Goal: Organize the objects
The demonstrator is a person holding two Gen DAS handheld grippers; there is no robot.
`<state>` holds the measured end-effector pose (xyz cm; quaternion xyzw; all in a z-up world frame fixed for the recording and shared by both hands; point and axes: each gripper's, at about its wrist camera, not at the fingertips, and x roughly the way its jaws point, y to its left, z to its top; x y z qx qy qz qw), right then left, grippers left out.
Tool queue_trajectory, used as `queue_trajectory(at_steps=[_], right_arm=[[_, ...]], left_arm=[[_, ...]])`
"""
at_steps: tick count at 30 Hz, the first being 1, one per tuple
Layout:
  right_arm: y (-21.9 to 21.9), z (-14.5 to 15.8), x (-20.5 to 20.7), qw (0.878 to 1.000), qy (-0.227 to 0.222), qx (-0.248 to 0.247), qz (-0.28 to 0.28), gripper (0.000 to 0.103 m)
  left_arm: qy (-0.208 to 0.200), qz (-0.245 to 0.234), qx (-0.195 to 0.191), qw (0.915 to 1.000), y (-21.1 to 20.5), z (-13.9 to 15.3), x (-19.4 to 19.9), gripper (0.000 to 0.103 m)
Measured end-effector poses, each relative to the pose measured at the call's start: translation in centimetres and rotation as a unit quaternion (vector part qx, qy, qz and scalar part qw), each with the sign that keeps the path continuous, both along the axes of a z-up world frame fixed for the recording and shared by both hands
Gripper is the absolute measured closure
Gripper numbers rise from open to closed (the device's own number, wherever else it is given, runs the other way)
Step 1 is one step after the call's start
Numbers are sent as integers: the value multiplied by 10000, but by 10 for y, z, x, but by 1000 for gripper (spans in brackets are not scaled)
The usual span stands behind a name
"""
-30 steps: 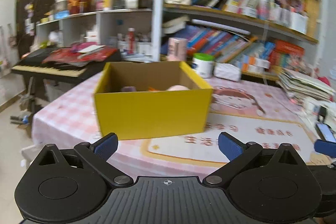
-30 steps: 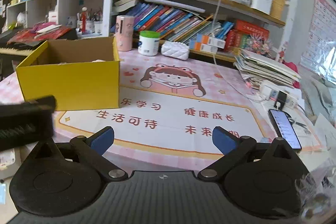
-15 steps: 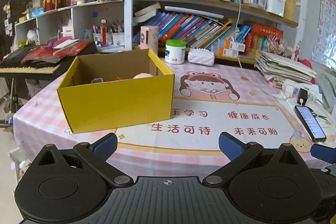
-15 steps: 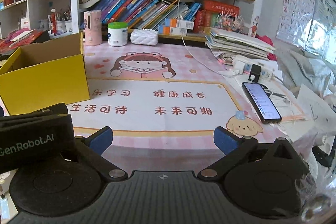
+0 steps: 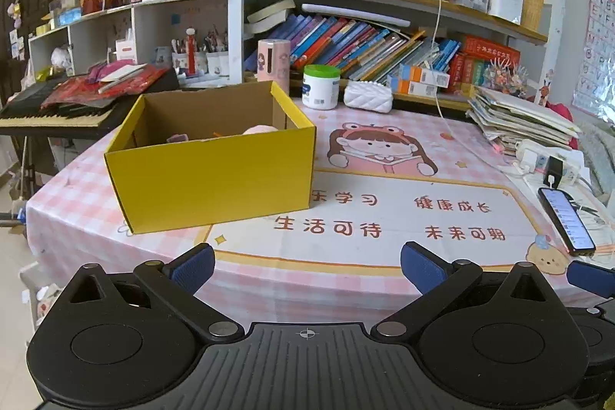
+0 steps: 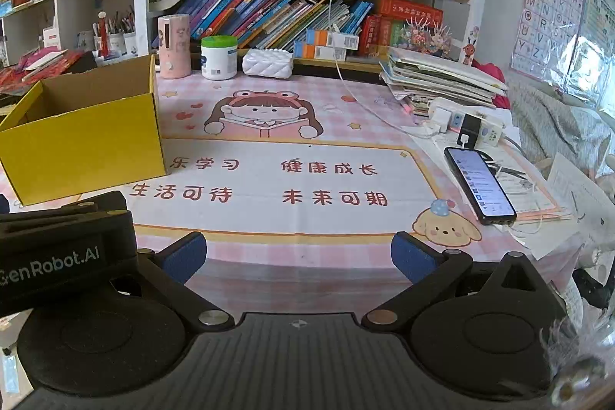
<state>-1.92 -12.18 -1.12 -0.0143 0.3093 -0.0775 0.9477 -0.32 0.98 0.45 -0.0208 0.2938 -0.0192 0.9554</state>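
1. The left tool [image 5: 305,266] is hovering off the desk's near edge with its jaws spread wide and nothing between them; the right tool [image 6: 298,256] is hanging beside it, equally wide apart and empty — neither is touching anything.
2. The yellow box [image 5: 215,175] is sitting toward the desk's [image 5: 369,271] left edge, open-topped, with a pink item [image 5: 259,130] and other small things just showing above its front wall.
3. Judging from this, the loose things are already sitting in the box, so the step in hand is looking like a check or a retreat.
4. To do it well: be keeping both tools level and well apart from the box wall, and be watching the phone [image 6: 478,185] lying near the desk's right edge — its cable is trailing close by.
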Motion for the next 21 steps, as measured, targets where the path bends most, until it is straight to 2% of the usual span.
queue_trajectory(at_steps=[21], right_arm=[[4, 5, 2, 10000, -78, 9, 18, 0]], left_arm=[[-51, -24, -11, 10000, 5, 4, 3, 0]])
